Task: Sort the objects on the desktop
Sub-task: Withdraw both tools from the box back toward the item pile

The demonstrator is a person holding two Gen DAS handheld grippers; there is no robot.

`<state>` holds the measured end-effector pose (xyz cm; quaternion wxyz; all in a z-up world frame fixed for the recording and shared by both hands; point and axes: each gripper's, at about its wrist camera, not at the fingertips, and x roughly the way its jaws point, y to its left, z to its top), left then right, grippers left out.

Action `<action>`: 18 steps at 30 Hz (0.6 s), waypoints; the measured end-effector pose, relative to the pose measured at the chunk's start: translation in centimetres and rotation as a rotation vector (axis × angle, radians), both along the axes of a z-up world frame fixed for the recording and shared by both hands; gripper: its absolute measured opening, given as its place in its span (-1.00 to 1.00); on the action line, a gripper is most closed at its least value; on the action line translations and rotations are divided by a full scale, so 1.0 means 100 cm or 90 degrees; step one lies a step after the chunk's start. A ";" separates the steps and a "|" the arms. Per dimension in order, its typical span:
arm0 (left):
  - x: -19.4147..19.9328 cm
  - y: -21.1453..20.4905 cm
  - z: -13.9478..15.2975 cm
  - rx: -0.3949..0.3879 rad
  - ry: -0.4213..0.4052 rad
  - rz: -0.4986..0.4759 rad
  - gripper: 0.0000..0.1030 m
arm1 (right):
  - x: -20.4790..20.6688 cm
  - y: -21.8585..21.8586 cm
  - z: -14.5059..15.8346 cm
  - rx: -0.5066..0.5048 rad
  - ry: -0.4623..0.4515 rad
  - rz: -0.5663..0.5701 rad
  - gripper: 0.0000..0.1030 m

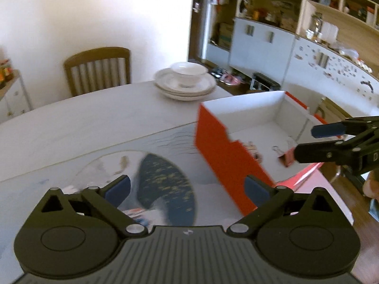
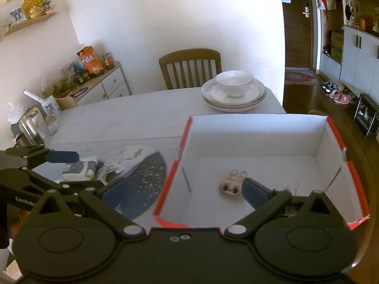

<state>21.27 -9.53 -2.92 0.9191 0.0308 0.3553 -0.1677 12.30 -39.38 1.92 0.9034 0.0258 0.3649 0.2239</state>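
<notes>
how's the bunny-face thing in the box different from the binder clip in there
The bunny-face piece is flat, pale beige and printed with a cartoon face; the binder clip is pinkish red with silver wire handles. The bunny-face piece lies flat on the box floor nearer the middle, while the clip stands proud of the floor, right beside the lower finger of the right gripper. Both sit loose inside the white-lined red box, and neither is gripped.

Red-orange box [image 2: 260, 142] with white inside, dark-blue gold-speckled mat [image 2: 144, 177], white bowl [image 2: 234, 82].
</notes>
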 end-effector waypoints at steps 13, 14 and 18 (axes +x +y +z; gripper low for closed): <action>-0.035 0.069 -0.030 0.051 -0.023 0.024 0.99 | -0.011 0.060 -0.012 -0.010 0.010 0.008 0.99; -0.036 0.073 -0.032 0.057 -0.025 0.028 0.99 | -0.012 0.064 -0.013 -0.012 0.010 0.008 0.99; -0.039 0.090 -0.037 0.060 -0.020 0.048 0.99 | -0.016 0.084 -0.017 -0.015 0.010 0.011 0.99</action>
